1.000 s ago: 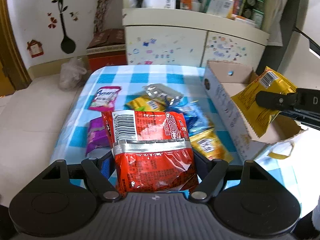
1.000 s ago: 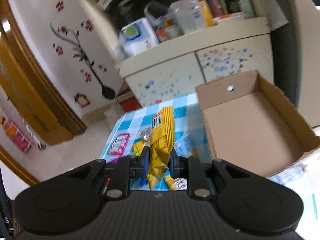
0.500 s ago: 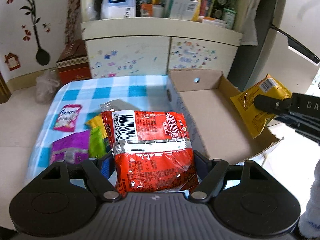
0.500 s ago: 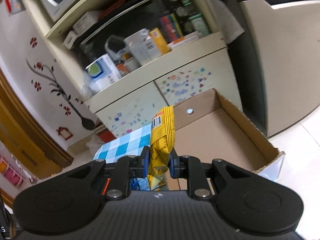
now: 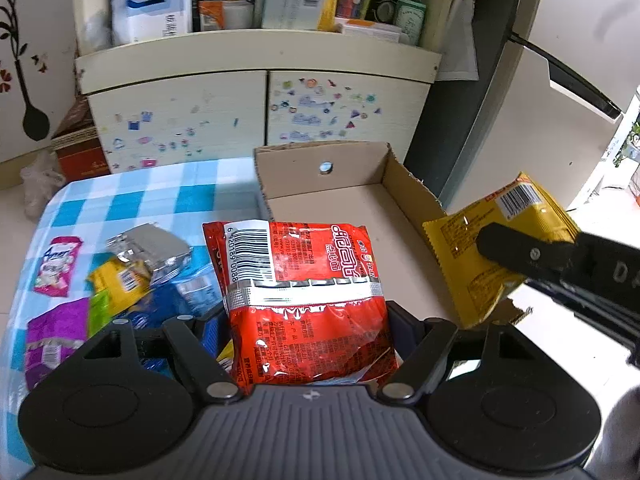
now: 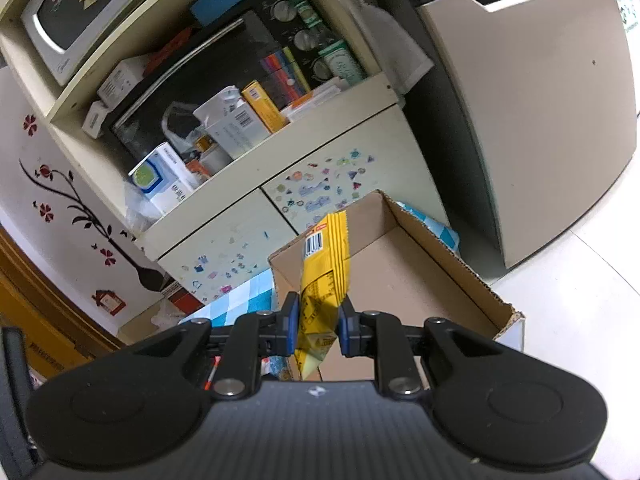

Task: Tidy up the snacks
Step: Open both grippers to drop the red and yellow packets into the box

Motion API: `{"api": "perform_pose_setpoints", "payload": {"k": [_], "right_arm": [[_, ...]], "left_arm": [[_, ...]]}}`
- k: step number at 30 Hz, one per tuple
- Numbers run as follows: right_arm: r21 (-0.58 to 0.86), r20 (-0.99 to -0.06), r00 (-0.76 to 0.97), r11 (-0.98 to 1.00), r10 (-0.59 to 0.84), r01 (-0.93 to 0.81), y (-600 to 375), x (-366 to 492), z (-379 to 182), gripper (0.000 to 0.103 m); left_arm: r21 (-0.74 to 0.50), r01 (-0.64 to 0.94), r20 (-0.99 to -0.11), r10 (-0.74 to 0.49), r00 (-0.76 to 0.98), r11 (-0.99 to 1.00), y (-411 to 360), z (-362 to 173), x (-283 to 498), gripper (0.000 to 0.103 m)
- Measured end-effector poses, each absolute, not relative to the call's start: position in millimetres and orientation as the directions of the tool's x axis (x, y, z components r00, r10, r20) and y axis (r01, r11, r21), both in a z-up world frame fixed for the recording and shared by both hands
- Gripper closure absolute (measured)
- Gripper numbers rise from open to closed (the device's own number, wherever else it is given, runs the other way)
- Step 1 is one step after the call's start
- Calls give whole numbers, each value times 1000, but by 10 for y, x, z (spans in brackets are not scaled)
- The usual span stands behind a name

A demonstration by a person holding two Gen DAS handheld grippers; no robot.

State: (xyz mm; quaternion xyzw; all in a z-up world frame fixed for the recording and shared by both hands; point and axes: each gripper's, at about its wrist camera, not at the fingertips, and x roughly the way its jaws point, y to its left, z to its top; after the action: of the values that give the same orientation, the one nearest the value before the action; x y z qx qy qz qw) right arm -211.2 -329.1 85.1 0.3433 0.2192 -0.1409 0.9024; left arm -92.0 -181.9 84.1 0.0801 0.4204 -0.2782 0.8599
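The left claw [image 5: 308,320] pinches a red snack packet [image 5: 304,300], held above the near left wall of the open cardboard box [image 5: 352,208] at the tabletop's right edge. The right claw [image 6: 318,322] clamps a yellow snack packet [image 6: 326,264] edge-on over the box's right side. Loose snack packets [image 5: 120,276] lie on the checked tabletop [image 5: 136,200] left of the box.

A: Is anything blocking the cardboard box [image 5: 404,184]?
B: Its floor is lying bare; walls are ringing it.
A: Left of it?
B: Loose snack packets [image 5: 132,276] are crowding the tablecloth [image 5: 132,196].
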Motion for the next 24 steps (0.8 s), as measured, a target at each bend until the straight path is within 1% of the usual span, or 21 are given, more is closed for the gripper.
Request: {"api": "perform_pose_setpoints", "payload": {"k": [8,9,10,12,13,14,18,20,24], "right_arm": [[580,-513,849,679,-126,451,-3406,-2084,767,83],[584,-515,848,671,-128,456,-3419,-2074,754,79],[590,-516,846,662,-131,462,-3430,-2065,744,79],[604,-519,844,640,-138,476,-3466,-2060,720,78],[611,-519,844,631,-137,478,-3484,-2058,711,78],[616,-518,844,625,-138,480,-3497,-2058,705,78],[622,-506,850,620,-148,478,-3512,-2079,715,68],[629,-500,855,620,-139,469,-3510,-2075,717,67],[628,-489,865,644,-110,437,-3470,-2044,736,62]], "left_arm": [[-96,576,-771,-426,472,812,-2106,744,-822,20],[-98,582,-773,-430,467,807,-2140,731,-812,20],[-100,584,-772,-433,465,805,-2159,726,-805,19],[-109,588,-762,-447,468,802,-2185,735,-800,15],[-114,586,-759,-450,470,802,-2193,746,-795,10],[-117,581,-757,-451,472,805,-2193,761,-791,6],[-115,590,-740,-465,485,799,-2147,825,-790,5],[-118,588,-739,-466,486,800,-2090,854,-774,3],[-162,547,-749,-463,473,821,-1885,878,-666,3]]}}
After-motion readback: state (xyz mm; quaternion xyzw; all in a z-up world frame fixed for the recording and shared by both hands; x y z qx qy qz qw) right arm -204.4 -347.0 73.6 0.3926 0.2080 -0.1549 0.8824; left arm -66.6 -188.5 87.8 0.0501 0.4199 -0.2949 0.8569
